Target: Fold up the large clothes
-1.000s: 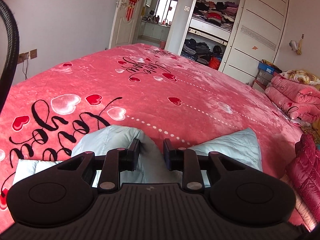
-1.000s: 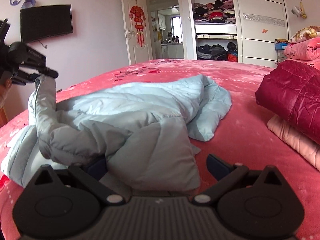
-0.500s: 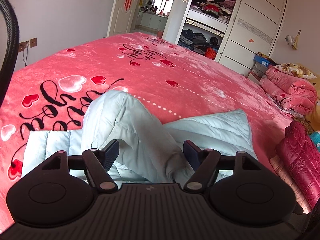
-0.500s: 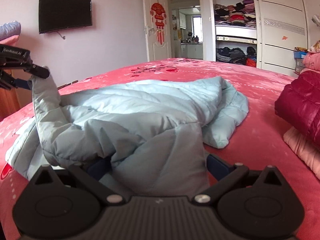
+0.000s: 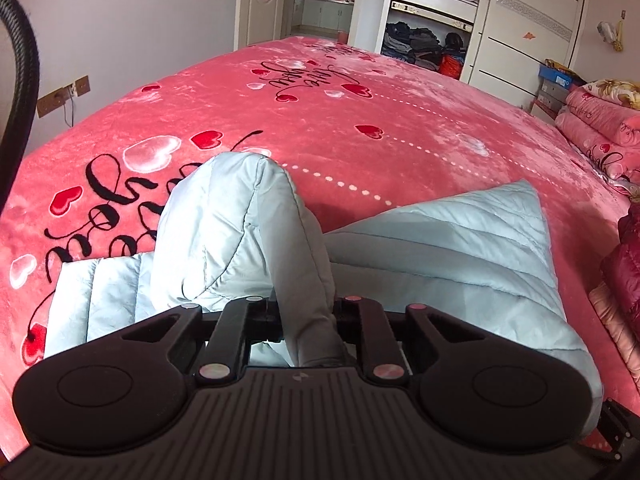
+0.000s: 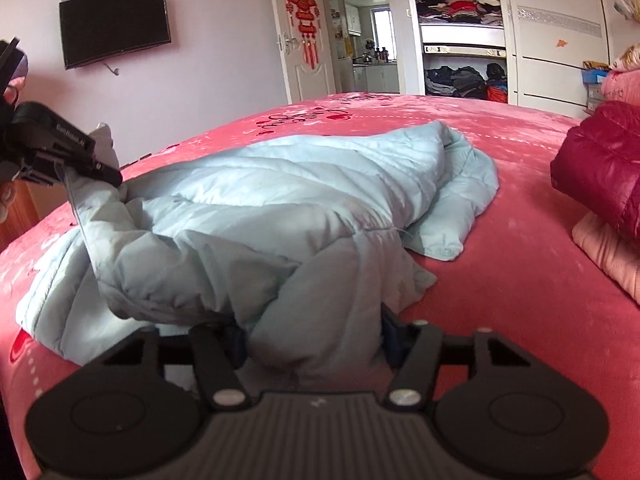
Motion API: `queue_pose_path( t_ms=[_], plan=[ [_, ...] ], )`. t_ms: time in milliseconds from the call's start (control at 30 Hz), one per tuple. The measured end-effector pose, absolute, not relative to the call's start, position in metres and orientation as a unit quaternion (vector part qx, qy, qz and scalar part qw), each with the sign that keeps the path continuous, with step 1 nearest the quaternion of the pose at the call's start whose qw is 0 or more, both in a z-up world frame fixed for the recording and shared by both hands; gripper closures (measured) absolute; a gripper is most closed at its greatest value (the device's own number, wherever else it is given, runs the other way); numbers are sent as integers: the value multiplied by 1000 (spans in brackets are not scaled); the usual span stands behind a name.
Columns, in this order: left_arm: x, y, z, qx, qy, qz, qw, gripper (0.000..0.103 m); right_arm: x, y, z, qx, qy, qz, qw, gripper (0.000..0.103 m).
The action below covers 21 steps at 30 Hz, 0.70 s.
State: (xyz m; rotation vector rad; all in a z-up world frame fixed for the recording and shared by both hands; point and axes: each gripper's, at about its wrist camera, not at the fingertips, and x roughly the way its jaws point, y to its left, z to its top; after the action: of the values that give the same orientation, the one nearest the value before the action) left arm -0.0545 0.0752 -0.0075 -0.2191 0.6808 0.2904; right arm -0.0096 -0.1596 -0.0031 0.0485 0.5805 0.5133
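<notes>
Folding barely begun: your left gripper (image 5: 306, 318) and right gripper (image 6: 310, 344) have just closed, each pinching the crumpled pale-blue jacket (image 6: 304, 188) mid-bed (image 6: 500, 300), unfolded.

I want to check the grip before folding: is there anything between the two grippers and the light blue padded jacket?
Nothing visible. The left gripper pinches a sleeve of the light blue padded jacket directly; the right gripper, just closing, has jacket fabric between its fingers.
</notes>
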Motion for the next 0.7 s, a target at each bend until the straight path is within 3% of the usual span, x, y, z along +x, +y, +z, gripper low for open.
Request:
queue_pose_path(
  t_ms=[67, 167, 400, 700],
  plan=[
    [-59, 72, -3, -104, 324, 132, 931, 92, -14, -163, 4, 42, 278, 241, 929, 72],
    [-68, 69, 9, -111, 302, 115, 940, 94, -27, -171, 22, 70, 254, 225, 938, 84],
    [-108, 63, 44, -141, 229, 77, 960, 96, -69, -184, 82, 92, 175, 192, 961, 91],
    [-166, 56, 101, -163, 132, 28, 977, 96, -131, -194, 170, 71, 60, 170, 981, 92]
  ],
)
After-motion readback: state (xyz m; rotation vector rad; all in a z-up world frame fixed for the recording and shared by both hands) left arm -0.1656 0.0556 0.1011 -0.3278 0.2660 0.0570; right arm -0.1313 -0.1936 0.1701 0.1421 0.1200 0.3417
